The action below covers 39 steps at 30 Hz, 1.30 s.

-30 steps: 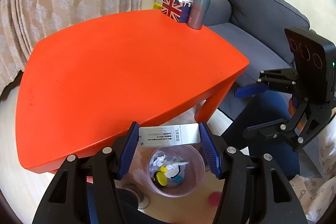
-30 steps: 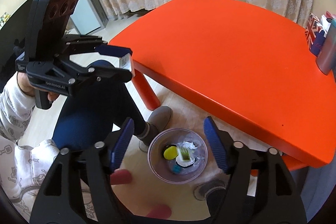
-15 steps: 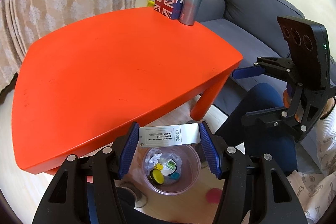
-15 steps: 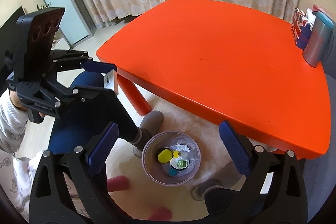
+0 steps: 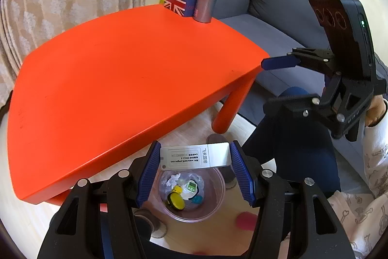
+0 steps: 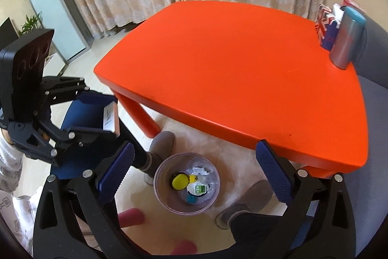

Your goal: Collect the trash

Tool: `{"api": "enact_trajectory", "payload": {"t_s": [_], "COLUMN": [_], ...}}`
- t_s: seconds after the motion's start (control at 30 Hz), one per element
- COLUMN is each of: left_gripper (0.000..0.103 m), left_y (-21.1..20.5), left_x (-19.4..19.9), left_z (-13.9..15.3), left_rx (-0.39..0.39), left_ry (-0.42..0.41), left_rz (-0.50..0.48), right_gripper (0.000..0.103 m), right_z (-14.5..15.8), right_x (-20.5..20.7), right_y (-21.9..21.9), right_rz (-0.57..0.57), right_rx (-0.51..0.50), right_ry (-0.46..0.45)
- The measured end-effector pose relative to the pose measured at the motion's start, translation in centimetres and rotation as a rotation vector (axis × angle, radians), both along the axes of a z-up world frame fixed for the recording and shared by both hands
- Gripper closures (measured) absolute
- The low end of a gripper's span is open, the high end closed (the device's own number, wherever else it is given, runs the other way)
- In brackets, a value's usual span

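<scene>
Here the left claw point(image 5: 195, 170) is clenched on a silver card point(image 5: 195, 156), its 2 blue pads pressing the card's short ends, directly above the clear bin point(image 5: 191, 196) on the floor beside the orange bench point(image 5: 121, 69). The right claw point(image 6: 194, 169) stands released and empty over that bin point(image 6: 188, 186), which holds crumpled paper, a yellow disc and a small timer.

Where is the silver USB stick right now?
The silver USB stick is clamped crosswise in the left tongs, hanging above the clear bin on the floor, just off the near edge of the orange table.
</scene>
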<state>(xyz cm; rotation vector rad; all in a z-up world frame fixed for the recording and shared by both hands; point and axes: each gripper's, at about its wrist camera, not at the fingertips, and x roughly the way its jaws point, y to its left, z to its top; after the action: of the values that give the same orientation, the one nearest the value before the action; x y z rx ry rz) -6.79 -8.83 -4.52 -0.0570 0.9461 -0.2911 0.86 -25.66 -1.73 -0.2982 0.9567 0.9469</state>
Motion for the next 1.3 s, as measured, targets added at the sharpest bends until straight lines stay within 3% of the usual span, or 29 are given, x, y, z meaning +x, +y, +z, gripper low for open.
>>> {"api": "enact_trajectory", "payload": {"t_s": [0.33,0.4,0.43,0.57,1.3], "left_gripper": [0.046,0.036,0.017,0.008,0.007], "left_y": [-0.9,-1.0,-0.9,-0.6,1.9], "left_x": [0.2,0.3,0.3,0.4,0.6], "left_z": [-0.1,-0.2,-0.1,-0.2,0.7], "left_rx": [-0.002,-0.002,-0.005,-0.014,-0.010], "left_ry": [0.006,0.006,-0.003,-0.015,-0.046], "left_rz": [-0.035,-0.037,-0.028,0.002,0.122], "right_gripper": [0.005,0.005,0.005,0.005,0.004], "right_z": [0.7,0.8,0.8,0.8,1.1], "right_x": [0.2,0.2,0.3,0.2,0.4], "right_y": [-1.4,-1.5,-1.5,-1.9,-1.1], "right_rz": [-0.040,-0.045,-0.048,-0.053,-0.059], "right_rx": [0.016,0.020,0.020,0.021,0.025], "right_ry": [-0.016,-0.017,-0.018,-0.021,-0.038]}}
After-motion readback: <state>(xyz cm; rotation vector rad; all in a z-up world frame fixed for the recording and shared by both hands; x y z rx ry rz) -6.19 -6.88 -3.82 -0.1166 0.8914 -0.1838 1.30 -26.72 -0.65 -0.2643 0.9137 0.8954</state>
